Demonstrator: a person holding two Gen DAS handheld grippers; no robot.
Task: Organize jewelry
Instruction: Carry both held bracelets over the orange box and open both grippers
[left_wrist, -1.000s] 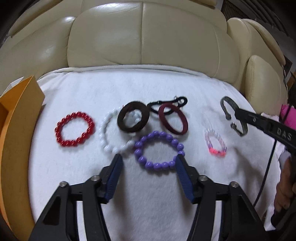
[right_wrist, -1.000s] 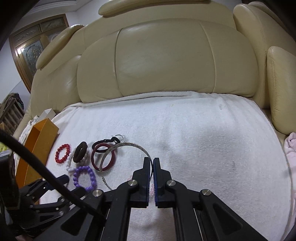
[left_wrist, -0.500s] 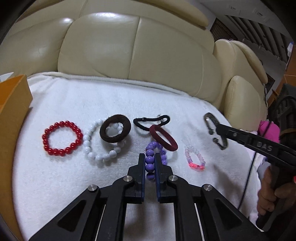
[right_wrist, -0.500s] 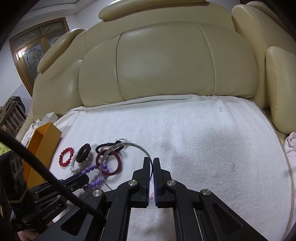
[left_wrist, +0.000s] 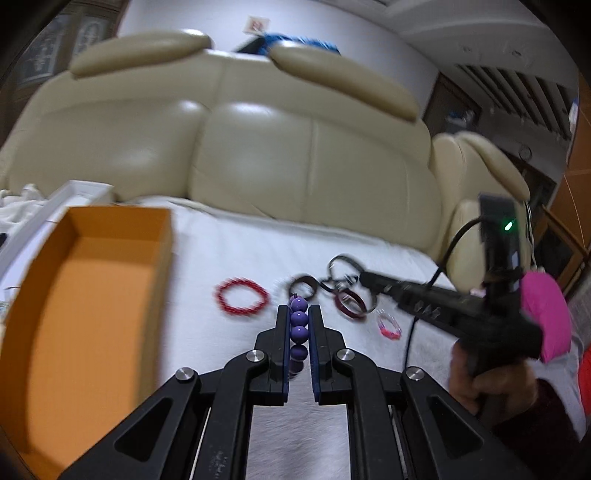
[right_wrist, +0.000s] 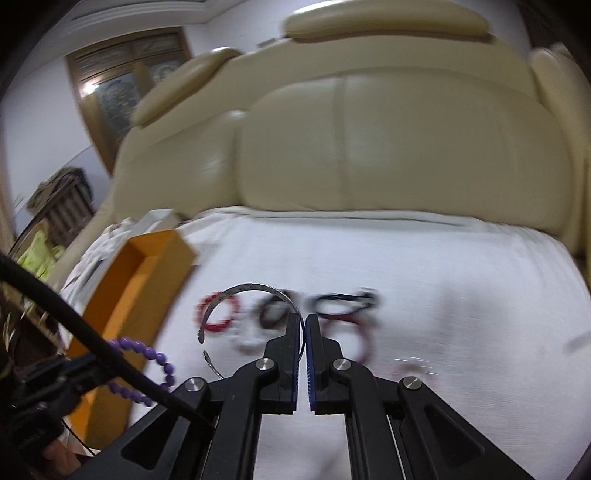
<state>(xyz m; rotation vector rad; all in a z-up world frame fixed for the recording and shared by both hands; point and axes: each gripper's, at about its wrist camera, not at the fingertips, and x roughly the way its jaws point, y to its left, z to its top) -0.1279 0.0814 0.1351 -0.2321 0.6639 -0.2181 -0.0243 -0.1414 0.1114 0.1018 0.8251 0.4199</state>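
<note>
Tongs: two (each holding one bracelet), one orange box (left_wrist: 92, 314).

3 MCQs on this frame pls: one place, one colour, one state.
1. The open orange cardboard box lies where in the left wrist view?
A. left of the jewelry
B. right of the jewelry
C. on the sofa back

2. Colour of the round-bead bracelet in the left hand-held gripper?
A. red
B. purple
C. white

3. The right hand-held gripper is:
A. wide open
B. shut on a thin silver metal cuff bangle
C. shut on nothing

Key: 1 A, box fills the left side; 2 B, purple beads sit between the pads; 3 B, the bangle's band runs between the closed pads.
</note>
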